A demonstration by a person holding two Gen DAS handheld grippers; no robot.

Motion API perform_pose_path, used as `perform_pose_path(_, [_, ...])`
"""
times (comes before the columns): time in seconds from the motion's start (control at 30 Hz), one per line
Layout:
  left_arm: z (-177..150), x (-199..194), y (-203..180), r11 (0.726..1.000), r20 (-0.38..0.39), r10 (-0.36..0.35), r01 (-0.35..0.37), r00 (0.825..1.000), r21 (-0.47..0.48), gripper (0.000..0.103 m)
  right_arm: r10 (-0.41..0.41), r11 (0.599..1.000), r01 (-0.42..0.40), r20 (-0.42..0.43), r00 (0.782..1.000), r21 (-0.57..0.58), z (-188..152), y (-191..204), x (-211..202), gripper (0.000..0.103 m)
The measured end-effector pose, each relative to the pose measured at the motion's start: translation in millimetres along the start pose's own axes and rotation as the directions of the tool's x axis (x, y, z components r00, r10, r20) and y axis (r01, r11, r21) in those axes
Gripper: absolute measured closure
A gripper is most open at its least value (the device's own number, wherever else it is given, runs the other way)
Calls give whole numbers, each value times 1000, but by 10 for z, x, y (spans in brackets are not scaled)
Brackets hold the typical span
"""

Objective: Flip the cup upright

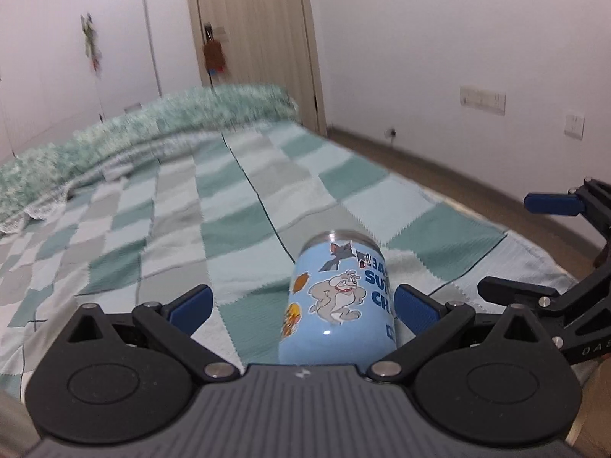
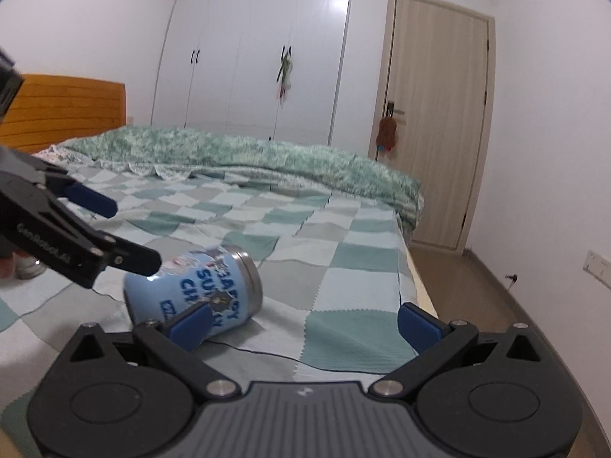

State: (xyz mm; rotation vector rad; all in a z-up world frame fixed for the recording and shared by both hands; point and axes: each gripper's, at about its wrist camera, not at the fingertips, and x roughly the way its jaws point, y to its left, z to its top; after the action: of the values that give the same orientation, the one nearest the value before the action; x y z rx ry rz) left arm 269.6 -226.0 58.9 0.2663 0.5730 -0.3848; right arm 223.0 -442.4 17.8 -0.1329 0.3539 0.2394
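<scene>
The cup lies on its side on the bed, resting on the green-and-white checked blanket near the bed's right edge. Its metal rim points away toward the far end, and its closed base faces the left claw.

The left claw has its two blue pads spread wide apart, one on each side of the cup. In the left wrist view the right pad looks close against the cup's side, while the left pad stands clear of it with blanket showing between; nothing is gripped. The right claw is also spread apart and holds nothing. It sits to the right of the cup, with its left pad in front of the cup's near side; contact cannot be told from either view.

The step in hand looks like the approach to the grasp, with the left claw lined up around the body of the cup. The next move probably calls for closing the pads on the cup's rounded sides, then lifting and turning it so the metal rim faces up. The surface is glossy and the blanket soft, so a firm, centred grip and a level set-down would matter.
</scene>
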Motion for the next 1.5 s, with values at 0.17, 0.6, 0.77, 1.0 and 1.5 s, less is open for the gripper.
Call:
perform_pose_path(0.17, [173, 318, -65, 999, -130, -25, 28, 991, 20, 0, 52, 999, -52, -58, 997, 17, 8, -119, 133, 0])
perform_pose_path(0.6, [263, 828, -144, 997, -335, -53, 67, 941, 28, 3, 92, 995, -97, -142, 986, -31, -26, -140, 267, 0])
perform_pose_path(0.77, [219, 923, -160, 997, -386, -79, 80, 919, -14, 18, 98, 994, -105, -149, 984, -37, -46, -122, 261, 0])
perform_pose_path(1.0, [190, 805, -106, 997, -386, -73, 53, 920, -62, 19, 94, 995, -99, -133, 987, -32, -9, -130, 182, 0])
perform_pose_path(1.5, [12, 64, -66, 997, -330, -41, 18, 943, -72, 19, 114, 991, -121, -98, 989, -64, 131, 182, -320, 0])
